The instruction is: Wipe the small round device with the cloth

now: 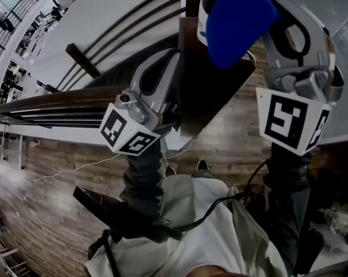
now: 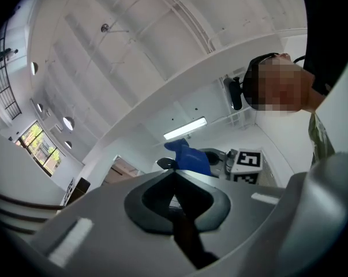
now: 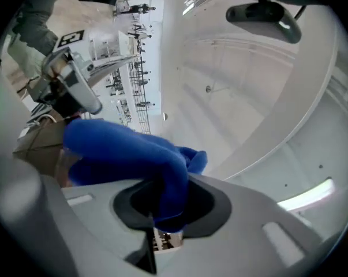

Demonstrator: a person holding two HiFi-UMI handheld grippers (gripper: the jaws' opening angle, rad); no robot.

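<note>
My right gripper (image 1: 260,25) is shut on a blue cloth (image 1: 240,19), which bunches over its jaws and hides the tips. The right gripper view shows the cloth (image 3: 127,152) pinched in the jaws (image 3: 162,212) and draped to the left. A small white round device (image 1: 202,16) peeks out at the cloth's left edge, mostly covered. My left gripper (image 1: 172,56) is lower left of it, jaws together with nothing between them. From the left gripper view, the closed jaws (image 2: 176,183) point toward the cloth (image 2: 191,157), the device (image 2: 162,164) and the right gripper's marker cube (image 2: 246,160).
A dark wooden tabletop (image 1: 214,91) lies under both grippers. A dark wooden railing with curved slats (image 1: 75,100) runs across the left. Below are a wood plank floor (image 1: 58,172), a thin white cable (image 1: 75,169) and the person's shoes (image 1: 202,166).
</note>
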